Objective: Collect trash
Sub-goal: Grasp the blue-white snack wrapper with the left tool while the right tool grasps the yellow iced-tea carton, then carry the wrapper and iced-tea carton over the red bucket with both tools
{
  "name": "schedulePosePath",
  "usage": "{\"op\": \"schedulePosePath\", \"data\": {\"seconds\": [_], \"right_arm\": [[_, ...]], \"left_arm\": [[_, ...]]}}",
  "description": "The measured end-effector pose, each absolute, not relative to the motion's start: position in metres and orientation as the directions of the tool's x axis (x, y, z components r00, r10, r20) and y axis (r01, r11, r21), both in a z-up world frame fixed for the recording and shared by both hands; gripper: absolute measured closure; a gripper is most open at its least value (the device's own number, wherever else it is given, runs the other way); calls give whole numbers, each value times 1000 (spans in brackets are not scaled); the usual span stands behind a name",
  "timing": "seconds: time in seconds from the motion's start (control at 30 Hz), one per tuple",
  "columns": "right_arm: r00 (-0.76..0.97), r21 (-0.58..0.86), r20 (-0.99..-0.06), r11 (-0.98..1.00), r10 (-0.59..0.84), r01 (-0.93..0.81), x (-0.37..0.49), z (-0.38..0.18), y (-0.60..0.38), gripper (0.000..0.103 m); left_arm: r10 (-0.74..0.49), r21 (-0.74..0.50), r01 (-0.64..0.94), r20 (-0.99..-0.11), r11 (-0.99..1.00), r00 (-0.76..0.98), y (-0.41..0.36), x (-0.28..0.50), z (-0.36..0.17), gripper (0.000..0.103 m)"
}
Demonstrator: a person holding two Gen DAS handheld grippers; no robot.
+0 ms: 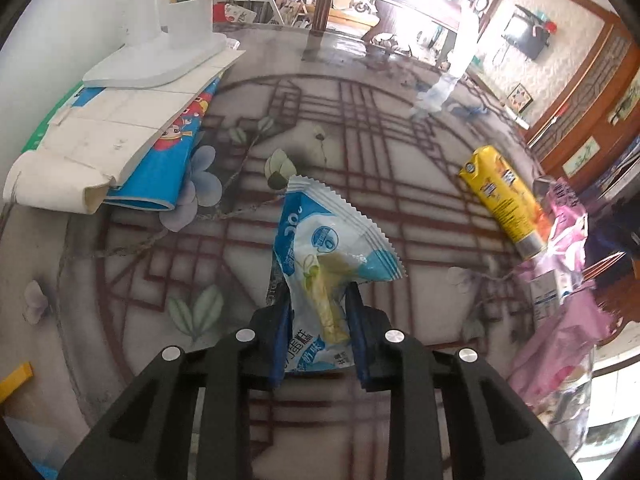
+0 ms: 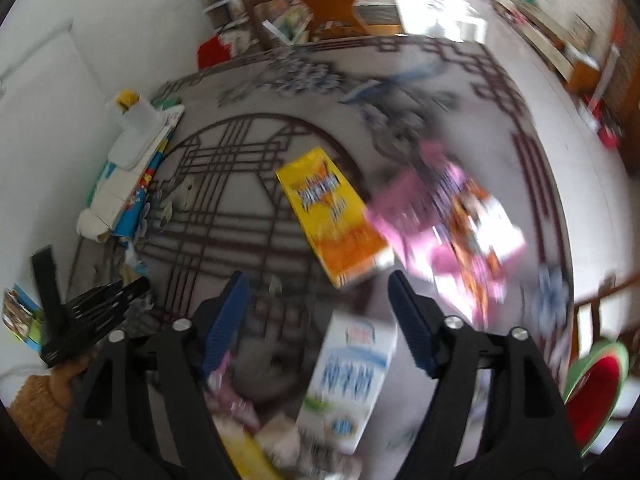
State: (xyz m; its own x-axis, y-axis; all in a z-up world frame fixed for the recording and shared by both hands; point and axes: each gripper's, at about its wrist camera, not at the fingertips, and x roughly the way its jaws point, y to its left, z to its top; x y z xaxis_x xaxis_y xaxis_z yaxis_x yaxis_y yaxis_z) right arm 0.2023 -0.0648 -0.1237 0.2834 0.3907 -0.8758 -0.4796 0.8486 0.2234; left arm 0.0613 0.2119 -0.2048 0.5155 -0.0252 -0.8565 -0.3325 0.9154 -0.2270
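Step in hand: pickup of one piece of trash, with a second piece being let go at the pile.

Left gripper (image 1: 318,304): jaws narrow, blue pads pinching the wrapper (image 1: 324,256) at its waist. Wrapper is thin glossy film, blue and white, zigzag-cut end seams, crumpled where pinched, with a yellowish lump showing inside. It lies on the table (image 1: 400,184) with its far end fanned out flat. Landmark for all places below: this wrapper.

Right gripper (image 2: 320,312): jaws stand apart, pads touching nothing. A white milk carton (image 2: 352,376) sits between and below them, rigid, box-shaped, printed blue; it looks released rather than held, though motion blur makes this uncertain. Other litter lies heaped beneath it.

Next move, as judged: lift the wrapper clear without letting the slick film slip from the pads, then carry it to the heap under the right gripper. A light, limp load; the free end will flop.

Farther out from the wrapper:
- right and beyond: yellow carton (image 1: 504,200), a stiff box lying on its side, with a crinkled pink foil bag (image 1: 560,280) touching its near end.
- left and beyond: flattened white cardboard (image 1: 104,128) stacked on a blue printed box, against the wall.
- table surface: smooth, reflective, with a dark-red lattice and flower pattern.
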Motion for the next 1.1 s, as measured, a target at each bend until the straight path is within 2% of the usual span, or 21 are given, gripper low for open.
{"op": "schedulePosePath", "data": {"seconds": [0.27, 0.53, 0.57, 0.63, 0.83, 0.9, 1.03, 1.1], "right_arm": [[207, 81, -940, 768, 271, -635, 254, -161, 2, 29], [162, 34, -967, 736, 194, -677, 270, -195, 17, 27], [159, 32, -969, 735, 190, -677, 271, -197, 17, 28], [170, 13, -970, 732, 176, -682, 270, -198, 18, 42], [140, 89, -960, 741, 241, -666, 256, -190, 11, 43], [116, 113, -961, 736, 252, -668, 247, -191, 11, 43], [103, 119, -963, 735, 249, -668, 236, -196, 11, 42], [101, 126, -962, 739, 255, -662, 233, -197, 10, 40]], "left_arm": [[-53, -263, -344, -855, 901, 515, 209, 62, -202, 79], [-52, -265, -357, -860, 896, 508, 212, 64, -204, 79], [-52, -265, -358, -861, 895, 506, 212, 63, -204, 79], [-51, -264, -359, -862, 895, 505, 212, 64, -204, 79], [-51, -262, -352, -859, 898, 509, 209, 64, -202, 79], [-59, -262, -352, -866, 898, 496, 209, 65, -205, 73], [-66, -261, -363, -881, 895, 469, 207, 65, -212, 69], [-61, -253, -359, -881, 899, 469, 206, 64, -212, 59]]}}
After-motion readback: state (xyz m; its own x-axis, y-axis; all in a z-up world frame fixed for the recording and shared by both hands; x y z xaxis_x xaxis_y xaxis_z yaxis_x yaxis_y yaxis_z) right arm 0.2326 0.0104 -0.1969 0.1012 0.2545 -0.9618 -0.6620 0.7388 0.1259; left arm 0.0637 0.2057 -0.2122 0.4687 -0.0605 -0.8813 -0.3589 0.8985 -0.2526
